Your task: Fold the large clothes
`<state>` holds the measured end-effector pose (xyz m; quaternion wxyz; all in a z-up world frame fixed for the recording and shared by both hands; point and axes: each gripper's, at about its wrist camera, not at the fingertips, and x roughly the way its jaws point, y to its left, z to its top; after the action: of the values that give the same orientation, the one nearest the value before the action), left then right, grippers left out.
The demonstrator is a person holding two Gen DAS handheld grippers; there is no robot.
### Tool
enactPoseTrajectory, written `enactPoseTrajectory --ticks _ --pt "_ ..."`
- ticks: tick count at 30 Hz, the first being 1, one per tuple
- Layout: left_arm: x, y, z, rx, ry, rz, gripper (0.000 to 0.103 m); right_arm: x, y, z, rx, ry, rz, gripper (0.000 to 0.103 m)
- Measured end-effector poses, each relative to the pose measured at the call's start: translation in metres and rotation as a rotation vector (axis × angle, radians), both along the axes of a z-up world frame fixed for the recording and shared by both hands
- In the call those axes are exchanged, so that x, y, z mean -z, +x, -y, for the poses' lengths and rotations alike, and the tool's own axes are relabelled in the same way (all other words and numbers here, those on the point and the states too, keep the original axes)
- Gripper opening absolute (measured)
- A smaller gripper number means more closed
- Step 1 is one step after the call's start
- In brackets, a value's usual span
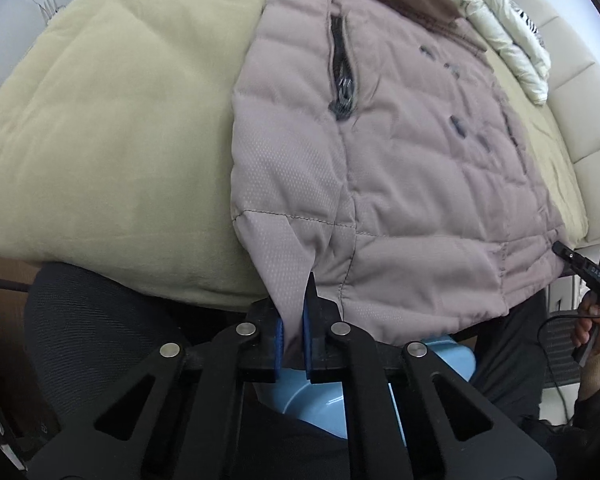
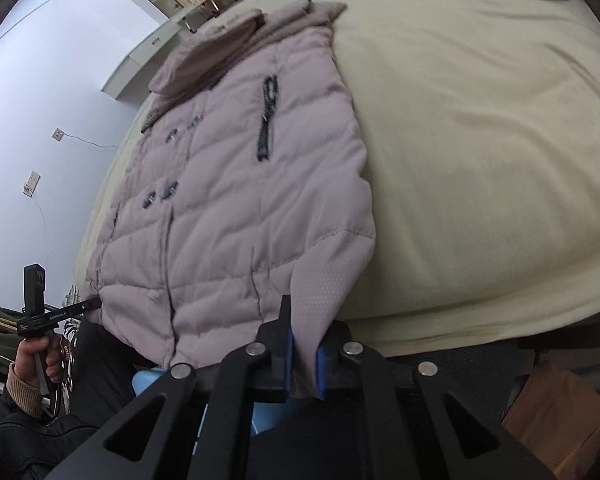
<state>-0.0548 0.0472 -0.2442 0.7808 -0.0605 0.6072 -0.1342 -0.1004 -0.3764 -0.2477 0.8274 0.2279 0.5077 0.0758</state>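
A dusty-pink quilted jacket lies on the beige bed, its hem hanging over the near edge. It also shows in the right wrist view. My left gripper is shut on a hem corner of the jacket, fabric pinched between the blue pads. My right gripper is shut on the other hem corner in the same way. The right gripper shows at the far right of the left wrist view, and the left gripper shows at the far left of the right wrist view.
The beige bed cover spreads wide beside the jacket. A white duvet is bunched at the head of the bed. A light blue basin sits below the bed edge. A white wall stands behind.
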Motion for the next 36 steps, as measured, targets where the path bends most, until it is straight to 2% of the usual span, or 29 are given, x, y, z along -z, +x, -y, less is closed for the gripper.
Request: enactPoseTrajectory --ticks 8,14,19,24,30,33,36 --pt "-0.099 0.031 -0.004 -0.029 -0.087 0.211 0.004 -0.080 0.029 -0.004 0.001 0.049 0.227 0.008" --pt "-0.152 0.079 -0.002 -0.039 -0.143 0.322 0.003 -0.135 0.078 -0.004 0.006 0.064 0.374 0.008" --pt "-0.187 0.138 0.000 -0.059 -0.146 0.414 0.003 -0.174 0.138 0.005 0.033 0.080 0.461 0.008" --pt "-0.215 0.228 0.000 -0.096 -0.170 0.466 0.003 -0.206 0.215 0.015 0.064 0.041 0.527 0.008" --pt "-0.229 0.356 0.017 -0.117 -0.164 0.490 0.003 -0.214 0.323 0.031 0.141 0.014 0.527 0.007" --pt "-0.223 0.421 0.030 -0.129 -0.134 0.499 0.003 -0.198 0.374 0.046 0.204 0.017 0.491 0.007" --pt "-0.205 0.486 0.041 -0.157 -0.095 0.489 0.003 -0.172 0.424 0.061 0.268 0.000 0.435 0.008"
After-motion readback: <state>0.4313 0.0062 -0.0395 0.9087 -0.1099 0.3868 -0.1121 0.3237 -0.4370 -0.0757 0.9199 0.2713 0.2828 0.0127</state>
